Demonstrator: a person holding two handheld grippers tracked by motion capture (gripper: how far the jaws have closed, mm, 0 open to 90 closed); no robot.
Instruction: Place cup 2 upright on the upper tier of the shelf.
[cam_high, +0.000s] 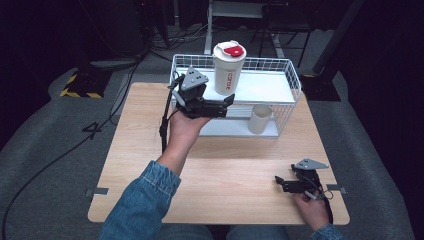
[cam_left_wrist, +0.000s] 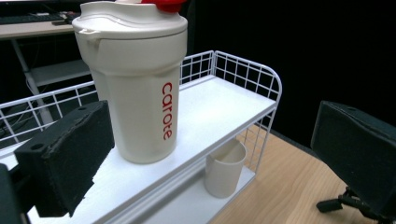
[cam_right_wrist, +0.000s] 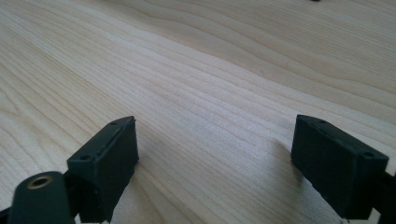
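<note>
A wooden counter is seen from above, and a white wire rack with two shelves is set at its far side. On the top shelf of the rack a tall white tumbler is stood upright, with a white lid and a red flap on top. The red word "carote" is printed down its side. On the lower shelf, below and to the right of the tumbler, a small white cup is kept.

The left tool is held up at the front of the rack, just beside the foot of the tumbler. Its jaws are spread wide and nothing is held between them. In the left gripper view the tumbler is seen close ahead, nearer to the left jaw than to the right one, and no jaw is touching it.

The right tool is rested low on the counter near the front right corner, well apart from the rack. Its jaws are also spread wide, and bare wood is seen between them.

The step in hand is judged to be the reach for the tumbler. For the next move, the left tool should be pushed forward and shifted a little so that the tumbler is centred between the jaws. Then the jaws should be closed on its lower body, gently, so that it is not tipped.
</note>
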